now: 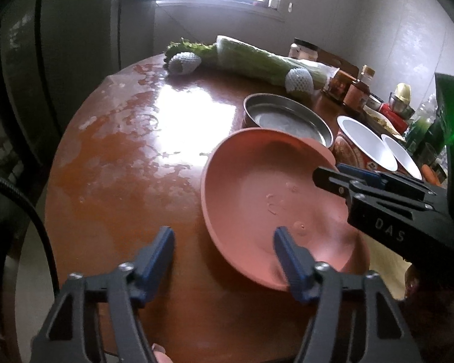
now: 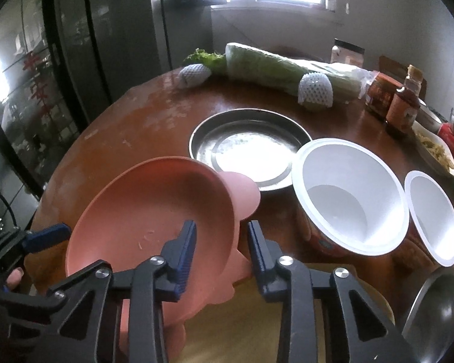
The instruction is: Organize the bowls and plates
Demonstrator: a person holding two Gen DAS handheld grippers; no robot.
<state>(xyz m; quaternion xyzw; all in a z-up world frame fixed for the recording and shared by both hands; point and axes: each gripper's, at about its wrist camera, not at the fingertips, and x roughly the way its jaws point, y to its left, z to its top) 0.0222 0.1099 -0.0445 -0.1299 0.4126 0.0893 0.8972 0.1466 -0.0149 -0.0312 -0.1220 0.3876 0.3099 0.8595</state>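
Observation:
A pink plate (image 1: 263,193) (image 2: 148,214) with round ears lies tilted on the brown round table (image 1: 121,166). My right gripper (image 2: 221,236) (image 1: 333,175) is shut on the plate's right rim, one finger inside the dish and the other outside by an ear. My left gripper (image 1: 224,239) stands open astride the plate's near-left rim, with its pads clear of it. In the right wrist view only one blue finger (image 2: 48,233) of the left gripper shows, at the plate's left edge. Behind the plate sit a steel plate (image 2: 248,148) (image 1: 287,118) and two white-lined bowls (image 2: 348,196) (image 2: 432,217).
A long cabbage (image 2: 272,63), two net-wrapped fruits, jars and sauce bottles (image 2: 405,106) crowd the table's far and right side. A yellowish board (image 2: 257,317) lies under my right gripper, with a steel bowl (image 2: 435,308) at the lower right. Dark cabinet doors stand to the left.

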